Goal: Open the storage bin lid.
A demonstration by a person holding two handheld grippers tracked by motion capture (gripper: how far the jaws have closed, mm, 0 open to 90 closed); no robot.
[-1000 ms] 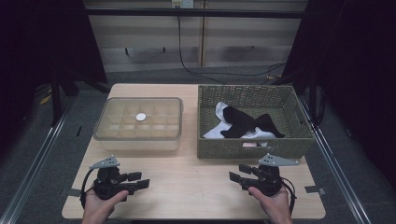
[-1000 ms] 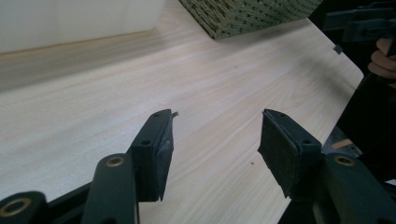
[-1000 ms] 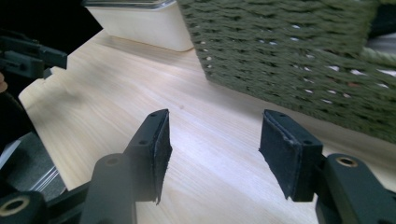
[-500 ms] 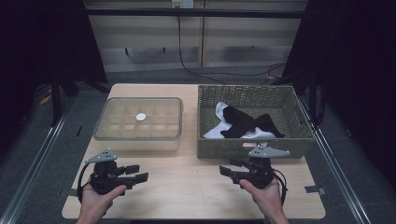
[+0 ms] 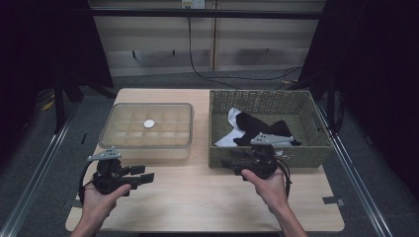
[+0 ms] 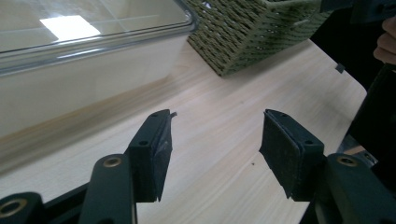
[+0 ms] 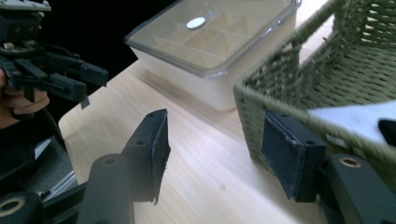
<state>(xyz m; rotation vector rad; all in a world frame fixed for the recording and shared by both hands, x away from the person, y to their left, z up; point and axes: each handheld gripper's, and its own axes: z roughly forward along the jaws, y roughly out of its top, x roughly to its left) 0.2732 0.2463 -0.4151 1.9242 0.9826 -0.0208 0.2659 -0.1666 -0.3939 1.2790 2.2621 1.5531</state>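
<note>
My left gripper (image 5: pixel 146 176) hovers low over the table's front left, held in a hand, its jaws open and pointing right with nothing between them (image 6: pixel 215 144). Open as well, my right gripper (image 5: pixel 231 163) sits just in front of the front wall of the green woven basket (image 5: pixel 309 152), and the basket's near corner (image 7: pixel 299 84) rises behind its right jaw. Black fabric (image 5: pixel 252 129) and white fabric (image 5: pixel 226 140) lie in the basket. A clear lidded compartment box (image 5: pixel 123 144) stands left of the basket, with a small white disc (image 5: pixel 148 123) on its lid.
The wooden table (image 5: pixel 197 197) has bare room in front between the two hands. Box (image 6: pixel 70 60) and basket (image 6: pixel 243 32) stand close together with a narrow gap between them. In the right gripper view, the left gripper (image 7: pixel 91 84) is far off at the left.
My right gripper has risen and moved forward and left, up to the basket's front wall. The left gripper has lifted a little. Both sets of jaws stay open.
</note>
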